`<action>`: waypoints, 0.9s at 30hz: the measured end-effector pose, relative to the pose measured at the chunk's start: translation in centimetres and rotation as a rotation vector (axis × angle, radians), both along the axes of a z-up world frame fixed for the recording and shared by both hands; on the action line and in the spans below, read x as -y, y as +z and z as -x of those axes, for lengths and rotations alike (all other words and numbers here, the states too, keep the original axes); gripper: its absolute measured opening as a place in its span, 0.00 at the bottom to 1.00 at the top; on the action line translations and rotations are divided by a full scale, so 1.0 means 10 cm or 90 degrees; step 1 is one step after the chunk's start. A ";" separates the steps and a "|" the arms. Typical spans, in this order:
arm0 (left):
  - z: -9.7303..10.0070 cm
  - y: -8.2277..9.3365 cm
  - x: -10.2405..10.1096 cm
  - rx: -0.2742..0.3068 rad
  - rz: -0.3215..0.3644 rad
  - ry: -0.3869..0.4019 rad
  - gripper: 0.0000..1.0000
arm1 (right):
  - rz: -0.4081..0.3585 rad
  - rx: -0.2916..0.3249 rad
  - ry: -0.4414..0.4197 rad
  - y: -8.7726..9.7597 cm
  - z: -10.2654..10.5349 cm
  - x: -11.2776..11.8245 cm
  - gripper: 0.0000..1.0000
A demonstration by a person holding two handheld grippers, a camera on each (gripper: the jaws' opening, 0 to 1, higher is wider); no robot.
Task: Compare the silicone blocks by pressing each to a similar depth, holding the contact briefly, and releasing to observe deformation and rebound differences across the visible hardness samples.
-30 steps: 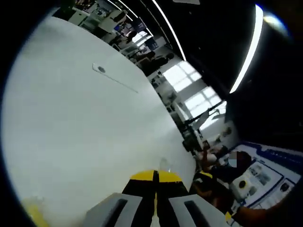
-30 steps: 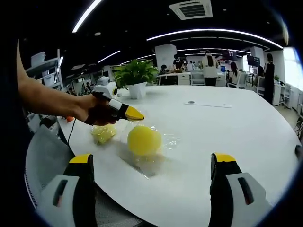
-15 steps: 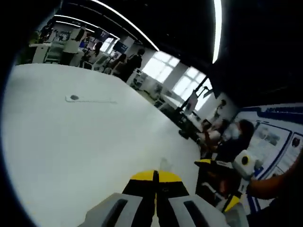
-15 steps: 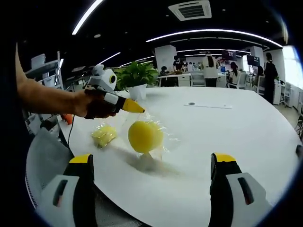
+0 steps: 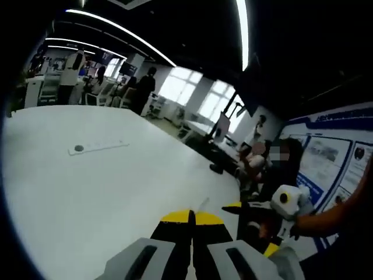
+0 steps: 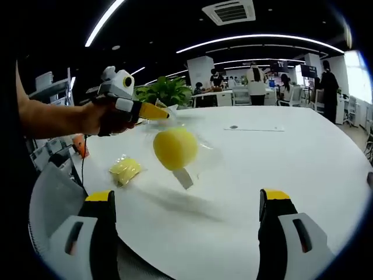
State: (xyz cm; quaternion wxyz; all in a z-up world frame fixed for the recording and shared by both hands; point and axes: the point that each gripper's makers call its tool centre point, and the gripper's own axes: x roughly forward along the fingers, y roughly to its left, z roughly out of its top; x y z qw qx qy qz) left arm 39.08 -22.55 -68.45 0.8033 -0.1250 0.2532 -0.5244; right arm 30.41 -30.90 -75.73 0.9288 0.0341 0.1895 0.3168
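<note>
The yellow ball point(image 6: 174, 148) is round, matte and evenly coloured, enclosed in a clear plastic bag point(image 6: 192, 153) whose crumpled film trails below and beside it. It hangs clear of the white worktop point(image 6: 280, 169), suspended from the left gripper point(image 6: 165, 114), whose yellow-tipped jaws are pressed together on the top of the bag. A second sample, a pale yellow bagged block point(image 6: 125, 169), lies flat on the worktop near its left edge (well apart from the ball).

Half a second earlier the ball hung lower, nearer the worktop; it is now raised higher, and the left gripper has risen with it.

The right gripper point(image 6: 189, 201) has its jaws spread wide, holding nothing. In the left gripper view the ball is hidden below the closed jaws; the block's shape is blurred by its wrapping.
</note>
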 end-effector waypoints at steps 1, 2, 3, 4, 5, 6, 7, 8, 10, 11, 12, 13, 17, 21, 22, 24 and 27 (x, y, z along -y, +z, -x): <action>-0.01 0.04 0.00 0.007 -0.001 0.000 0.00 | -0.002 0.001 -0.001 0.01 0.00 0.00 0.96; -0.01 0.09 -0.01 0.016 -0.001 -0.005 0.00 | -0.002 0.001 0.000 0.01 0.00 -0.01 0.96; -0.02 0.13 -0.01 0.025 -0.002 -0.008 0.00 | -0.001 0.000 0.001 0.02 -0.01 -0.01 0.96; -0.01 0.17 -0.01 0.029 -0.002 -0.009 0.00 | 0.000 0.001 0.003 0.03 -0.01 -0.01 0.96; -0.01 0.20 0.00 0.034 0.000 -0.012 0.00 | 0.002 0.001 0.004 0.03 0.00 -0.02 0.96; -0.01 0.25 0.00 0.041 0.002 -0.014 0.00 | 0.005 0.001 0.005 0.04 -0.01 -0.01 0.96; 0.00 0.29 0.00 0.045 0.004 -0.015 0.00 | 0.006 0.002 0.005 0.05 -0.01 0.00 0.96; -0.01 0.32 0.01 0.051 0.004 -0.017 0.00 | 0.005 0.004 0.004 0.06 -0.03 0.01 0.96; -0.01 0.41 0.00 0.056 0.009 -0.019 0.00 | 0.004 0.007 0.001 0.09 -0.05 0.03 0.96; -0.02 0.45 0.00 0.063 0.010 -0.015 0.00 | 0.003 0.009 -0.001 0.10 -0.06 0.03 0.96; -0.01 0.48 0.00 0.063 0.012 -0.019 0.00 | 0.001 0.011 -0.002 0.12 -0.07 0.03 0.96; 0.00 0.54 -0.01 0.073 0.014 -0.023 0.00 | -0.002 0.015 -0.004 0.15 -0.08 0.04 0.96; 0.03 0.70 -0.02 0.087 0.018 -0.029 0.00 | -0.010 0.027 -0.006 0.24 -0.12 0.06 0.96; 0.05 0.86 -0.05 0.093 0.029 -0.028 0.00 | -0.019 0.040 0.000 0.36 -0.17 0.07 0.96; 0.06 0.90 -0.06 0.093 0.033 -0.028 0.00 | -0.018 0.042 0.003 0.38 -0.18 0.07 0.96; 0.06 0.96 -0.08 0.094 0.040 -0.025 0.00 | -0.016 0.044 0.009 0.40 -0.20 0.06 0.96; 0.08 1.09 -0.11 0.112 0.051 -0.021 0.00 | -0.014 0.058 0.025 0.47 -0.22 0.03 0.96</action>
